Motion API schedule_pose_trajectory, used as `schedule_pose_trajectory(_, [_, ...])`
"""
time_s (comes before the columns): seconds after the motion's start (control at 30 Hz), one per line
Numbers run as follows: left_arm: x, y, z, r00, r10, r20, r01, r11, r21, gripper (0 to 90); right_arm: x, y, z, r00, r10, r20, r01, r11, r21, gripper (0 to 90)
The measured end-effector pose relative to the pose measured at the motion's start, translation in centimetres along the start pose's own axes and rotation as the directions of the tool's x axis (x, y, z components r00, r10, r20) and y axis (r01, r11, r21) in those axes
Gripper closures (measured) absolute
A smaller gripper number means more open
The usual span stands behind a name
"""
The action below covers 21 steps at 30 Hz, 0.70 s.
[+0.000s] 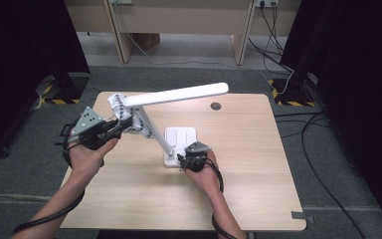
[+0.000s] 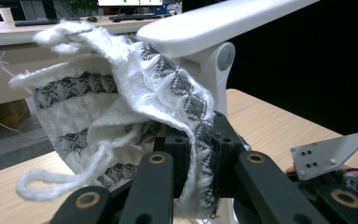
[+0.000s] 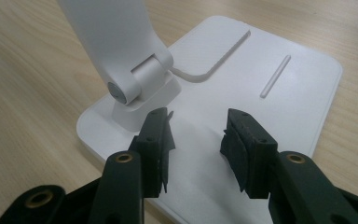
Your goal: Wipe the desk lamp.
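Observation:
A white desk lamp stands mid-table, with its flat base (image 1: 184, 135), a slanted arm (image 1: 154, 132) and a long head (image 1: 179, 94). A white and grey knitted cloth (image 1: 119, 104) is draped at the elbow joint. My left gripper (image 1: 117, 127) is shut on that cloth (image 2: 135, 93), just below the joint (image 2: 223, 58). My right gripper (image 1: 184, 160) rests at the base's near edge. In the right gripper view it (image 3: 196, 135) stands open over the base (image 3: 270, 93), beside the lower hinge (image 3: 126, 88), with nothing between its jaws.
The wooden table (image 1: 238, 164) has a round cable hole (image 1: 216, 105) behind the lamp. Cables (image 1: 318, 149) run over the floor at the right. A desk's legs (image 1: 119, 35) stand beyond the table, with dark curtains at both sides.

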<state>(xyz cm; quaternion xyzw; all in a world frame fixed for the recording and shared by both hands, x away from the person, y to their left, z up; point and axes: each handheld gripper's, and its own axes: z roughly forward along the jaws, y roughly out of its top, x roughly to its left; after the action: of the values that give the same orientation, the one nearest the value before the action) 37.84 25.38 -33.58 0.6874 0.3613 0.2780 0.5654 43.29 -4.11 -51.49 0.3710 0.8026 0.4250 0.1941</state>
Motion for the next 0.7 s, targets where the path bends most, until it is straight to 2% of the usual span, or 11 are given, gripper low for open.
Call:
schedule_pose_trajectory(0.1, [-0.1,0.2,-0.1,1.0,-0.003,0.002,0.003,1.0,-0.001,80.1,0.0,0.0,0.0,1.0,0.001,0.0,-0.001,1.0,0.002,60.1])
schedule_pose_trajectory(0.5, [0.0,1.4,0.1,0.9989,0.032,0.035,-0.033,0.9991,0.025,80.1,0.0,0.0,0.0,1.0,0.002,0.0,-0.002,1.0,0.002,60.1])
schedule_pose_trajectory(0.7, [0.0,1.8,0.1,0.9982,0.041,0.043,-0.041,0.999,0.017,80.0,0.0,0.0,0.0,1.0,0.0,0.001,0.0,1.0,0.003,60.1])
